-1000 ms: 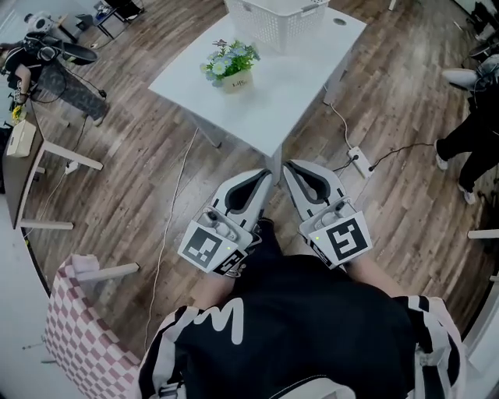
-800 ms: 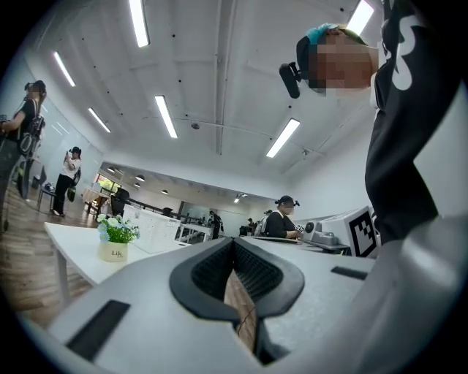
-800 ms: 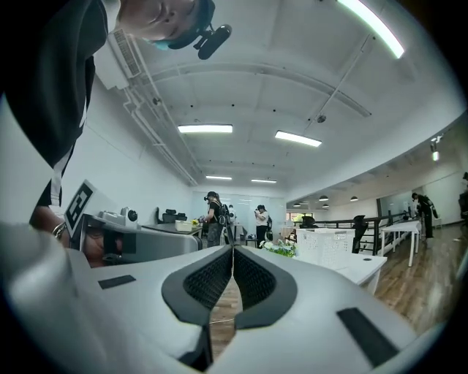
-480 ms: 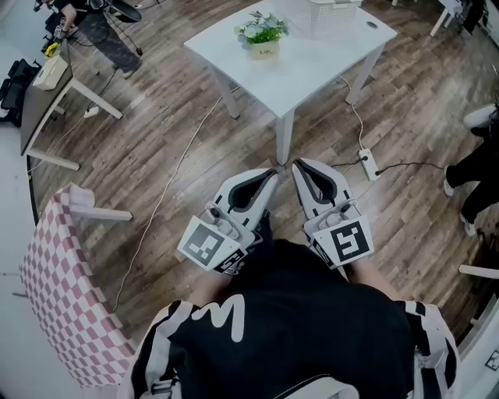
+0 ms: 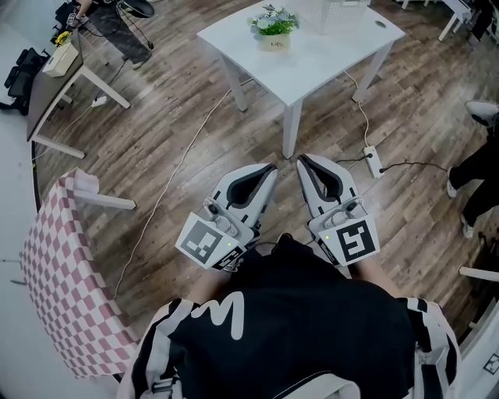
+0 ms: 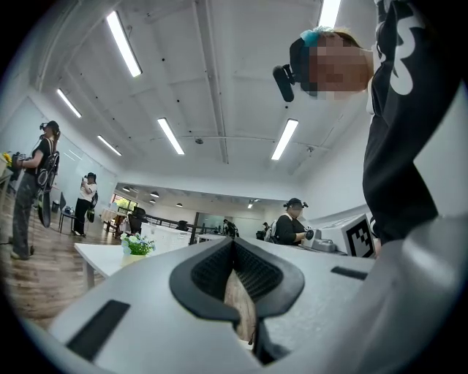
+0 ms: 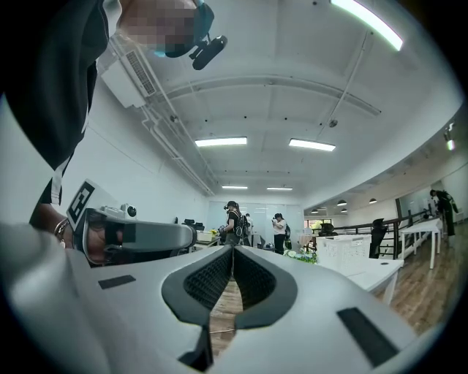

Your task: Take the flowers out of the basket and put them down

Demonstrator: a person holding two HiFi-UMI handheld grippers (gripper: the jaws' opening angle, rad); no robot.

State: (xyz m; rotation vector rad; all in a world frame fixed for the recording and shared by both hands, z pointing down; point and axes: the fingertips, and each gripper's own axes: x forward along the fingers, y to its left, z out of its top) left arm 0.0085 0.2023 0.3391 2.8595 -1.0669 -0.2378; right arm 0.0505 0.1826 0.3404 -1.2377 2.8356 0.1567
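Finding 1: the flowers [image 5: 273, 22], in a small pot, stand upright on the white bench [image 5: 312, 58] at the top of the head view. They are just beside the white basket [image 5: 335, 9], which the top edge cuts off, and outside it.

Finding 2: the left gripper [image 5: 267, 170] and right gripper [image 5: 304, 161] sit side by side at centre frame, close to the person's body, over the wooden floor. Both are well apart from the bench.

Finding 3: in the left gripper view the fingers [image 6: 208, 274] are closed together with only floor showing through the gap behind the pads. The right gripper's fingers [image 7: 212, 281] are closed in the same way. Neither has hold of anything.

Change noted: over the last second the bench has slid from the upper middle of the head view toward the top edge and looks smaller. The 2 grippers have kept their tucked position. The person appears to have backed away.

Assessment: the flowers are already out and set down, so the task looks complete. Nothing in these views calls for a further grasp.
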